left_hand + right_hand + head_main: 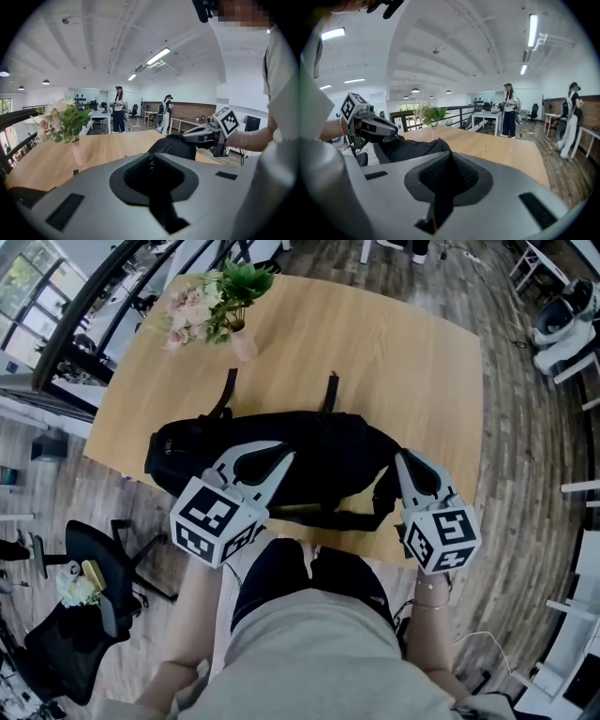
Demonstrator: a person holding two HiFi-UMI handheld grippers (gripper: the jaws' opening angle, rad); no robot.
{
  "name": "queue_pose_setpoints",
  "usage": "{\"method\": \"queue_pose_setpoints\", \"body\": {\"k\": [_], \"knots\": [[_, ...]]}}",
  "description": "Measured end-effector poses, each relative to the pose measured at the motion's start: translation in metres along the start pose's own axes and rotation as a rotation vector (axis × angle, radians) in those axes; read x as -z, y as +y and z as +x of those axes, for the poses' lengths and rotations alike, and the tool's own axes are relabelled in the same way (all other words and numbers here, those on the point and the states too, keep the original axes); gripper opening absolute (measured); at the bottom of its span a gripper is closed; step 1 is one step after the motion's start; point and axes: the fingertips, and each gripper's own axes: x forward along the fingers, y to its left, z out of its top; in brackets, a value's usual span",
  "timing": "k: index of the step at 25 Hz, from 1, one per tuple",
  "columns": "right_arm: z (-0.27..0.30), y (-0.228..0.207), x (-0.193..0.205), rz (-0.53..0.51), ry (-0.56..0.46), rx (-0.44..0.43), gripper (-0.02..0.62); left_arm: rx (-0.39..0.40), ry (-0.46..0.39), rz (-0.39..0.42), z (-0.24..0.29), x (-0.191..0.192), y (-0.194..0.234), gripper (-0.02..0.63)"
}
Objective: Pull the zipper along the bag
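Note:
A black bag (pixel 309 460) lies lengthwise near the front edge of the wooden table (pixel 394 362). My left gripper (pixel 284 457) rests on the bag's top, left of its middle. In the left gripper view its jaws (pixel 151 157) are shut, with a small metal zipper pull (pixel 151 162) and dark fabric between the pads. My right gripper (pixel 397 457) is at the bag's right end. In the right gripper view it (pixel 449 154) is pinched shut on the bag's black fabric (pixel 410 149), which bunches up toward it. Each gripper shows in the other's view, the right one (pixel 197 136) and the left one (pixel 391 129).
A pink vase of flowers (pixel 220 306) stands at the table's far left corner. Two bag straps (pixel 330 390) trail toward the far side. A black office chair (pixel 94 568) sits on the floor at the lower left. People (pixel 118 110) stand at desks in the background.

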Motion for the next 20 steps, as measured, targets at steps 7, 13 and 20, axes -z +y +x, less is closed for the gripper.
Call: {"method": "queue_pose_setpoints", "body": {"k": [7, 13, 20], "knots": [[0.001, -0.001, 0.001, -0.016, 0.016, 0.059, 0.031, -0.042, -0.012, -0.029, -0.015, 0.008, 0.018, 0.044], [0.003, 0.003, -0.002, -0.02, 0.017, 0.085, 0.037, -0.037, -0.005, -0.022, -0.021, 0.013, 0.022, 0.02], [-0.003, 0.018, -0.029, -0.139, -0.032, 0.091, 0.128, -0.017, -0.013, -0.018, -0.021, 0.015, 0.019, 0.017]]}}
